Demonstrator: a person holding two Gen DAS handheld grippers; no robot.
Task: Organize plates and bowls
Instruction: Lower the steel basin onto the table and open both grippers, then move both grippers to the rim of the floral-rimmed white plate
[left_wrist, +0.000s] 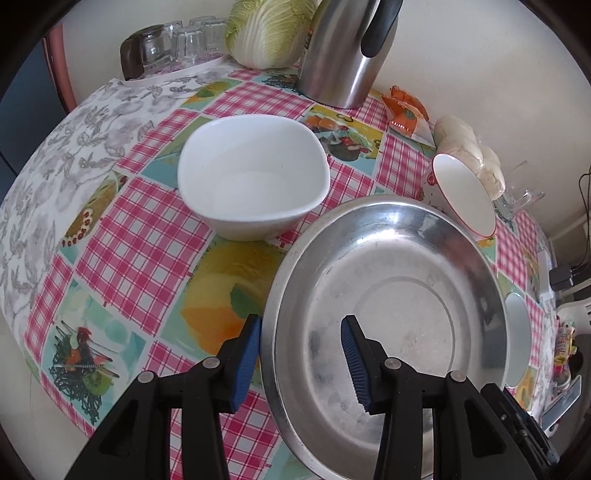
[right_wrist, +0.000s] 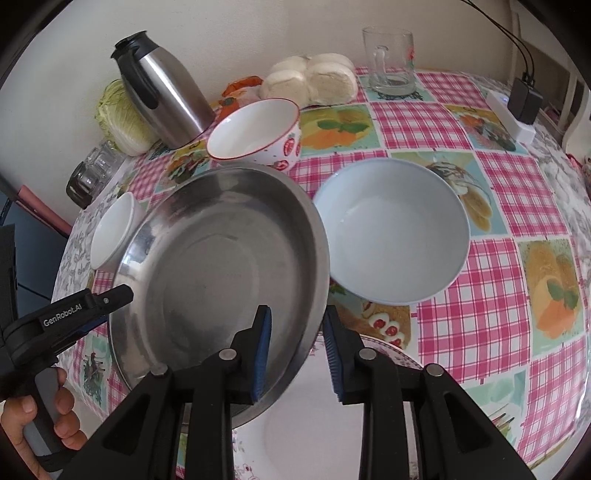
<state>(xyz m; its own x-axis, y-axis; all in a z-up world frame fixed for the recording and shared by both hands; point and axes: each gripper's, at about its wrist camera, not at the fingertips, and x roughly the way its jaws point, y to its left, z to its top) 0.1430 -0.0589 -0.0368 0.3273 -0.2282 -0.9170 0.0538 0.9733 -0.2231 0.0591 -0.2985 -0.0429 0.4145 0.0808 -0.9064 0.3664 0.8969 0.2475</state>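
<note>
Under the right tongs (right_wrist: 297, 354) a flowered plate (right_wrist: 317, 424) is half covered by the steel pan (right_wrist: 221, 258) and cut off at the bottom edge. Beyond the left tongs (left_wrist: 301, 363) the pan (left_wrist: 388, 295) hides most of a pale bowl (left_wrist: 517, 339). The kettle (left_wrist: 343, 48) loses its top.

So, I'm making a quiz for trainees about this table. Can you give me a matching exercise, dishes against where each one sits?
Things:
1. metal pan
2. strawberry bowl
3. pale blue bowl
4. flowered plate

Places:
A. beside the steel jug, in front of the bread rolls
B. right of the pan, on the checked cloth
C. partly under the pan, nearest the right tool
D. rim between the fingers of both tools

Pairs: 1-D, 2-A, 3-B, 4-C
</note>
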